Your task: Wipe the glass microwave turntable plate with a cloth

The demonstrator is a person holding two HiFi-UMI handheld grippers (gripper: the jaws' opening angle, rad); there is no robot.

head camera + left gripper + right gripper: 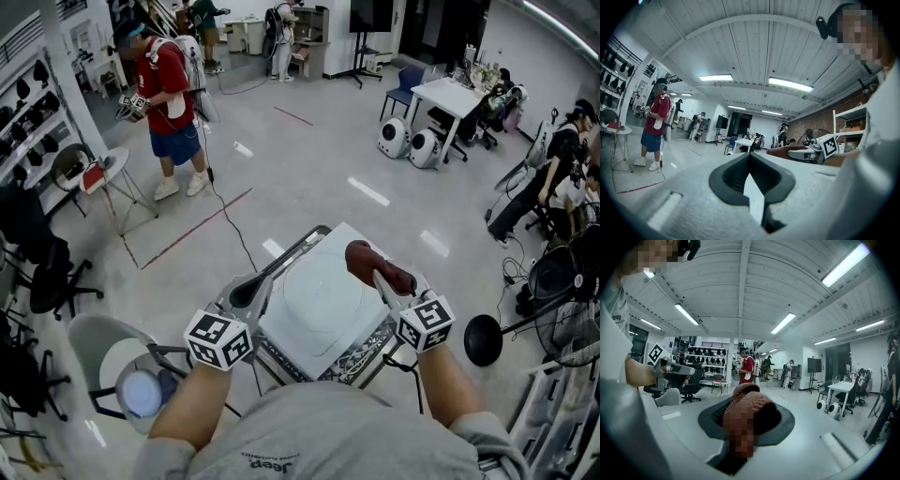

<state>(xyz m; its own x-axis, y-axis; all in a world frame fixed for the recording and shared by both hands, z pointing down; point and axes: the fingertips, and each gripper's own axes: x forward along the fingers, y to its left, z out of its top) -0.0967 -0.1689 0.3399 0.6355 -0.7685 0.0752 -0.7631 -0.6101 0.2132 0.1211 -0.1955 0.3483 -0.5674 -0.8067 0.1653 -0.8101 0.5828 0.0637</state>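
Fingers of the right gripper [379, 272] pinch a wadded red-brown cloth [361, 255], poised over the right rim of the glass plate [319, 298], apparently for wiping. Left gripper [248, 292] fingers sit closed and empty beside the plate, which lies flat on the white desk [349, 234].

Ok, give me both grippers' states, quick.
Left gripper: shut, fingers meeting at the tips, nothing seen between them.
Right gripper: shut on the reddish-brown cloth.

The head view looks steeply down on the left gripper [246, 292] and right gripper [380, 270]; each gripper view faces outward, close behind its jaws; all share the red-shirted person [169, 89].
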